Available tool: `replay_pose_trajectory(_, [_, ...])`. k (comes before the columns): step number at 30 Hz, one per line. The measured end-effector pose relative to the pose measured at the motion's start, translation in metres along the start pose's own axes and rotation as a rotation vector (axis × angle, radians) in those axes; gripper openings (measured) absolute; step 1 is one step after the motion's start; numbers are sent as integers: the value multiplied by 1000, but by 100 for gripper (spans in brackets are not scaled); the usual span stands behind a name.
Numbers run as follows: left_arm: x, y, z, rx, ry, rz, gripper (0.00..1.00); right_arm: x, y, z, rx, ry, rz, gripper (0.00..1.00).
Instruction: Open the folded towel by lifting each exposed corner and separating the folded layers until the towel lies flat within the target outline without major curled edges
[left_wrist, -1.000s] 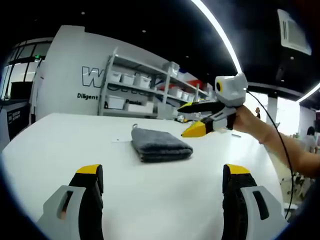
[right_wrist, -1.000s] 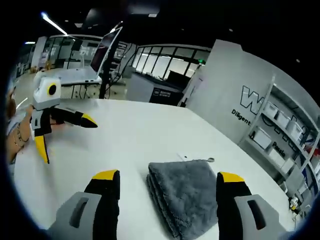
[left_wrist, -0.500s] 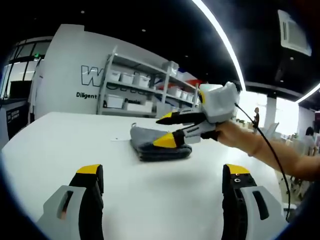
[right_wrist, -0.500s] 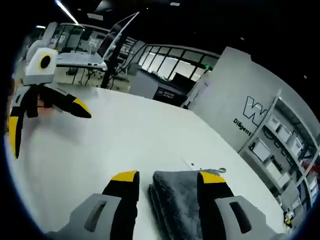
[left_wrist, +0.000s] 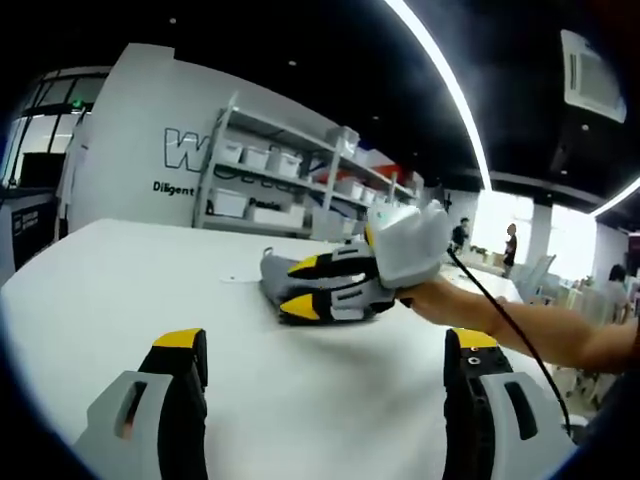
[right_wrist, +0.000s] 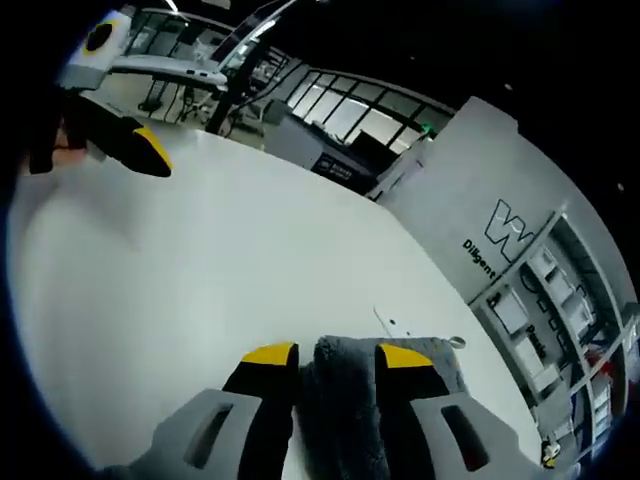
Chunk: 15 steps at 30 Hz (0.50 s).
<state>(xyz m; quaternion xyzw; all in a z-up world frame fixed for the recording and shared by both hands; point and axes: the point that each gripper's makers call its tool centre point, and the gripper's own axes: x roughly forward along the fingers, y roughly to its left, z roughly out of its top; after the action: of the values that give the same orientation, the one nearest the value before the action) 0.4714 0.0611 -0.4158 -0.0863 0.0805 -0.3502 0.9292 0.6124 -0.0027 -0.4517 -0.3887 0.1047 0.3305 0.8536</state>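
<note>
Between the yellow tips of the right tool (right_wrist: 335, 357), in the right gripper view, sits the edge of the folded grey towel (right_wrist: 345, 400); the jaws have narrowed around its stacked layers, but whether they press the cloth or only flank it cannot be told. From the left gripper view the same right tool (left_wrist: 298, 287) reaches in from the right, held by a person's hand (left_wrist: 440, 298), with one yellow tip above the towel (left_wrist: 275, 268) and one along its near edge. The towel lies folded on the white surface (left_wrist: 120, 270), well ahead of the left tool (left_wrist: 325, 345), whose jaws stand wide apart over bare surface with nothing between them. A small loop (right_wrist: 457, 342) shows at the towel's far corner. Beyond the surface stand a white wall with lettering (left_wrist: 185, 155) and shelves (left_wrist: 290, 185) holding boxes. The left tool (right_wrist: 140, 150) appears at the upper left of the right gripper view.
</note>
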Motion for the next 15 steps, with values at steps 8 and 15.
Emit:
replay_pose_trajectory(8, [0,0,1,-5,-3,-4,97,9,-1,-4,-26,10,-31,13])
replay_pose_trajectory(15, [1,1,1,-12,-1,-4,97,7,-11,-3,23,-18,-59,3])
